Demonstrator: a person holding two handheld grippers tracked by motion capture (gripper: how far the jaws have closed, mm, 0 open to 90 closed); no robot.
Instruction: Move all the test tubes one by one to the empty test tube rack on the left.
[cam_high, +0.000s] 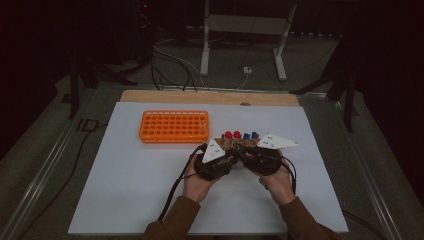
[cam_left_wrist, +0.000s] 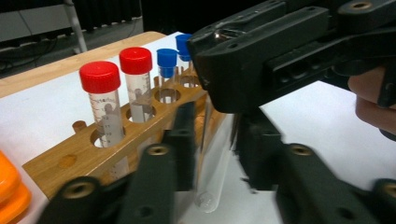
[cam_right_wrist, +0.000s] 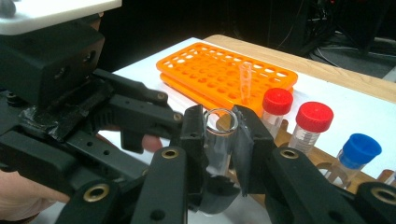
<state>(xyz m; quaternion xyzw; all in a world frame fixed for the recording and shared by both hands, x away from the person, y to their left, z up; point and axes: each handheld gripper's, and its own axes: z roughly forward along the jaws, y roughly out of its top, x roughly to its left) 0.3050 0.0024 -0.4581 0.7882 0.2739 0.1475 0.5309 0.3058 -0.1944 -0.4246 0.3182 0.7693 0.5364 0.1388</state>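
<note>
Standing between both grippers, a clear glass tube (cam_right_wrist: 220, 140) is clamped near its open mouth by the right gripper (cam_right_wrist: 219, 144) and lower down by the left gripper (cam_left_wrist: 212, 144), just at six o'clock of the wooden rack (cam_left_wrist: 84, 156); an orange rack (cam_high: 174, 126) lies at ten o'clock.

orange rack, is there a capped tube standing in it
No: in the right gripper view the orange rack holds one small open tube, while the red- and blue-capped tubes stand in the wooden rack beside it.

White sheet (cam_high: 150, 190) over wooden tabletop (cam_high: 210, 96), orange rack (cam_high: 174, 126), wooden tube stand (cam_left_wrist: 70, 161)
</note>
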